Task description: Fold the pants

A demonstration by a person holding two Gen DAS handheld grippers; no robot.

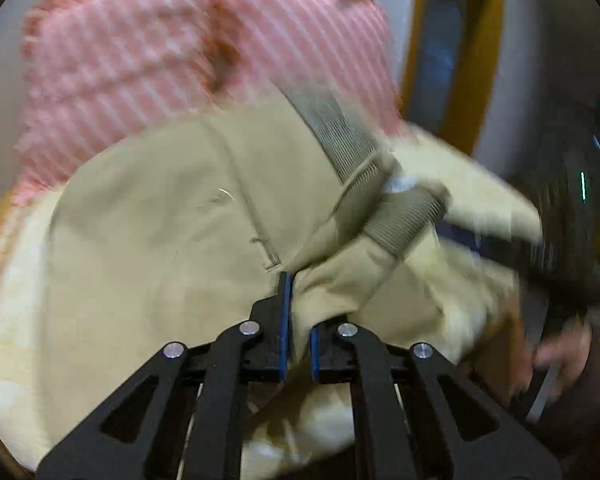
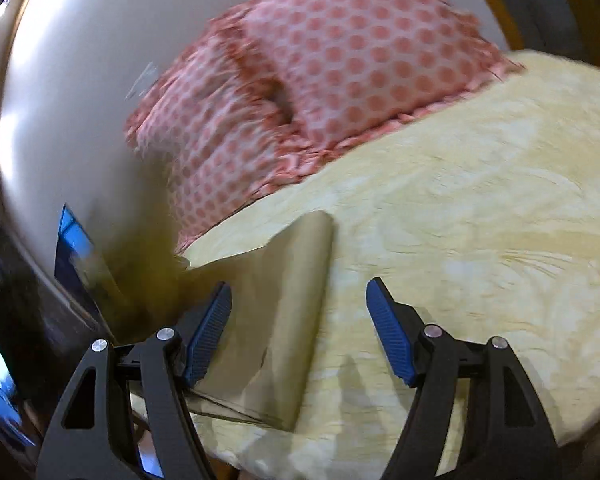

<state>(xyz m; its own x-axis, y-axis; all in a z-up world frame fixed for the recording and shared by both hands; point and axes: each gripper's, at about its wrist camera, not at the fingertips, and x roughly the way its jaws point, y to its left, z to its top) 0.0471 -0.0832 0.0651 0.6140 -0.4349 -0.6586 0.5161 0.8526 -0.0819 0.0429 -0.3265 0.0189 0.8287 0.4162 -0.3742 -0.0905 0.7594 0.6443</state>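
The khaki pants (image 1: pixel 160 248) lie spread on a yellow bedspread (image 1: pixel 16 320), with their ribbed elastic waistband (image 1: pixel 340 136) bunched at the upper right. My left gripper (image 1: pixel 298 320) is shut on a fold of the pants just below the waistband, cloth pinched between its blue pads. In the right wrist view a pant leg (image 2: pixel 284 320) lies flat on the bedspread (image 2: pixel 480 220), pointing away. My right gripper (image 2: pixel 300 320) is open and empty, hovering over that leg with its left finger above the cloth. The view is motion-blurred.
Two pink dotted pillows (image 2: pixel 320 80) lean against the wall at the head of the bed, also in the left wrist view (image 1: pixel 160 52). The bed edge drops off at the left (image 2: pixel 148 272). A person's hand (image 1: pixel 560 356) and dark furniture show at far right.
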